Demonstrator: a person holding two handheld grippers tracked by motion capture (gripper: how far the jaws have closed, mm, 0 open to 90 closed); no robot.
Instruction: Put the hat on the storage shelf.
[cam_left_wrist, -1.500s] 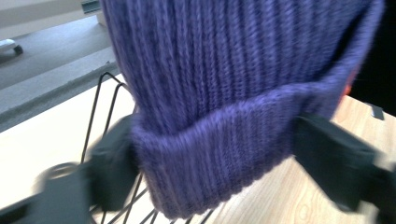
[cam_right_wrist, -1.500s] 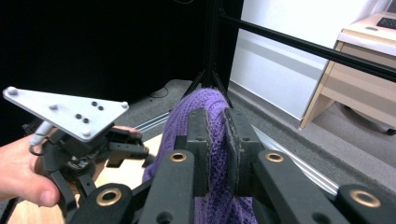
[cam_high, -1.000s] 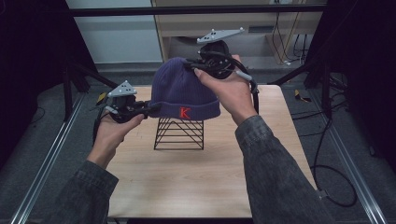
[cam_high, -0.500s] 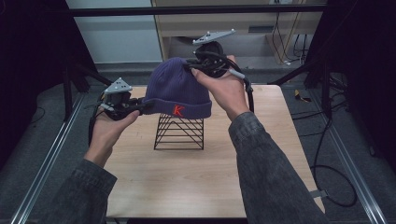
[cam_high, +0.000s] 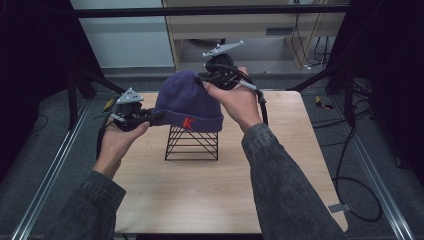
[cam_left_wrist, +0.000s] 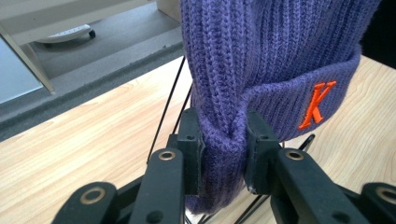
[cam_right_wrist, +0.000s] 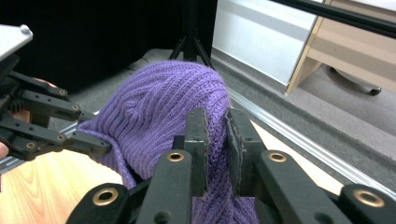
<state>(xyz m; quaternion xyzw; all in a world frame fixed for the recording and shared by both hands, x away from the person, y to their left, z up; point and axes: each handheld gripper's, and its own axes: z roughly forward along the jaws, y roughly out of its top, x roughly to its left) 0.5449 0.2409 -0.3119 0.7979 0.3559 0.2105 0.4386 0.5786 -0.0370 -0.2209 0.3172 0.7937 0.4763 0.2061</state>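
Your pale wooden worktop carries a black wire stand, and the purple knit beanie hangs stretched above it between your jaws. The left gripper pinches the folded cuff; the right gripper clamps the knit opposite. Keep both grips firm and level, I'd judge, with the opening centred over the stand.

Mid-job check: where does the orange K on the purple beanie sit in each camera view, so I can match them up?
High view: the orange K is at centre, on the front cuff of the purple beanie, just above the black wire stand.
Left gripper view: the K is at right of centre, on the cuff.
Right gripper view: the K is not in it.
Shared landmark: the beanie's ribbed crown, pinched by the right gripper.
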